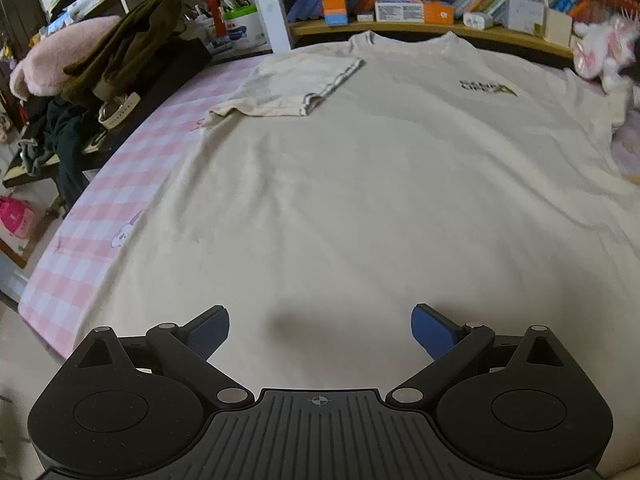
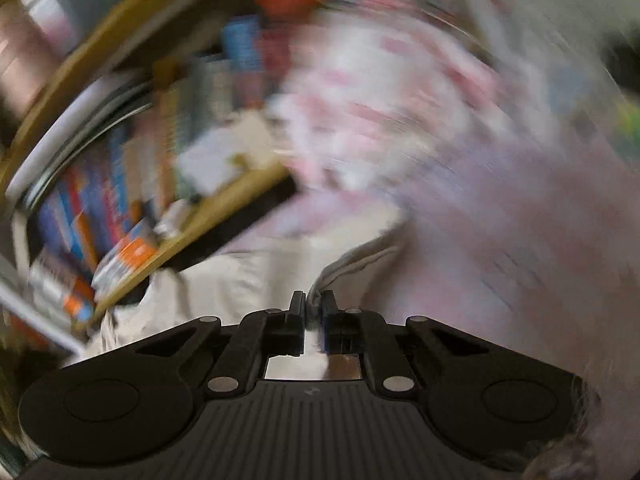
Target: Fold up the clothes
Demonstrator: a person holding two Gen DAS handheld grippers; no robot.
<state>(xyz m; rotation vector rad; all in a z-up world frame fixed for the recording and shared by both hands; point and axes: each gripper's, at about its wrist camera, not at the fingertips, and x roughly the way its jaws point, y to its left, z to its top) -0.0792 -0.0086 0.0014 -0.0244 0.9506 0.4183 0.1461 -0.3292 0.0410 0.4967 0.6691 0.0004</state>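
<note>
The cream T-shirt point(image 1: 340, 184) lies spread flat on the pink checked bedsheet point(image 1: 120, 200), one sleeve point(image 1: 292, 84) already folded in over its chest — the body folds remain. The left gripper point(image 1: 320, 332) hangs wide apart above the shirt's hem. The right gripper point(image 2: 313, 312) pinches pale cloth, probably the shirt's other sleeve — blur hides the rest.
</note>
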